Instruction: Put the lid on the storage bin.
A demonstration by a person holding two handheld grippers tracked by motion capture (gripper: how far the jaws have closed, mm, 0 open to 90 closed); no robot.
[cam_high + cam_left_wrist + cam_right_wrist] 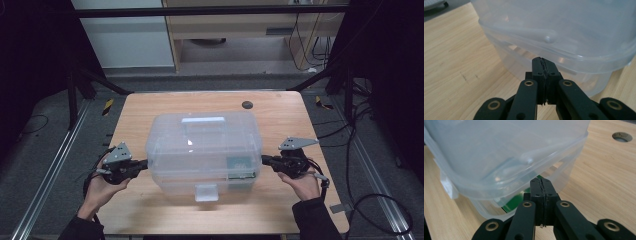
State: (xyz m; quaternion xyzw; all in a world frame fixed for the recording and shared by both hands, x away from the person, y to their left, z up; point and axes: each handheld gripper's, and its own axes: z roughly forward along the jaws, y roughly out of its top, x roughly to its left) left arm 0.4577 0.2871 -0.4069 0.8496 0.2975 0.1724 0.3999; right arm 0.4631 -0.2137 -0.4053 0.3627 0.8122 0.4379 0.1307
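Observation:
A clear plastic storage box (205, 150) with a lid, a top handle and a front latch (206, 192) stands in the middle of the wooden table (150, 107). My left gripper (145, 164) is shut and empty, its tip at the box's left end just under the lid's rim (579, 58). My right gripper (264, 160) is shut and empty too, its tip under the lid's rim at the box's right end (499, 187). Whether the tips touch the plastic I cannot tell. Something green (515, 201) lies inside the box.
A round hole (247, 104) sits in the table near its far edge. Bare wood lies in front of the box and on both sides. Cables (370, 200) trail on the floor at the right, and metal rails run along both sides of the table.

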